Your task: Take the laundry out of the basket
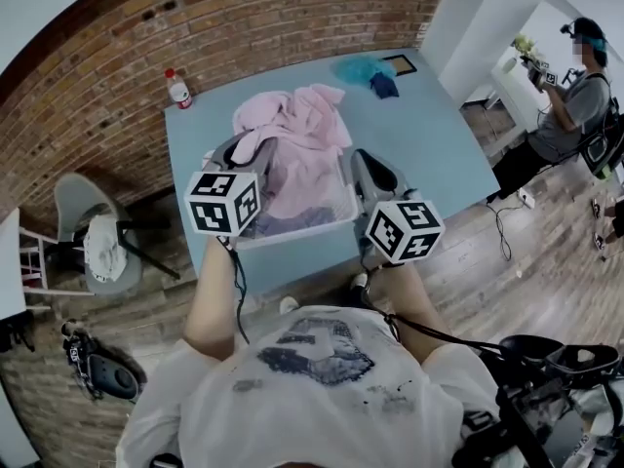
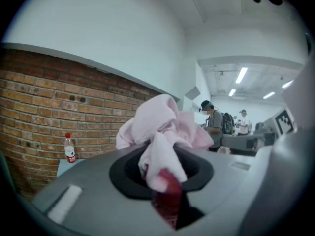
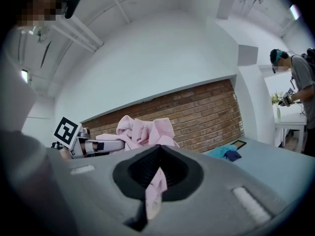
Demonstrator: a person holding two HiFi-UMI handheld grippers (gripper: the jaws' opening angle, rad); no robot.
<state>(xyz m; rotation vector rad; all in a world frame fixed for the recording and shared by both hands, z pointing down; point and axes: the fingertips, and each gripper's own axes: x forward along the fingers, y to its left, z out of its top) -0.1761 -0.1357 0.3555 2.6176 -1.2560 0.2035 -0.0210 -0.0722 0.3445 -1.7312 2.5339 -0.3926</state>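
1. Brick wall (image 1: 244,18) backs the blue table (image 1: 429,135); a bottle (image 1: 178,89) stands at its far left corner.
2. My left tongs (image 2: 162,178) pinch a fold of the pink garment (image 1: 297,135), which hangs over the basket (image 1: 292,230).
3. My right tongs (image 3: 155,181) clamp its other side.
4. Blue cloth (image 1: 363,69) lies far right.

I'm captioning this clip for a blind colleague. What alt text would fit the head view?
Seen from above, the left gripper and right gripper each pinch a pink garment, holding it over a white basket on a blue-grey table. A bottle and a teal cloth sit at the table's far edge.
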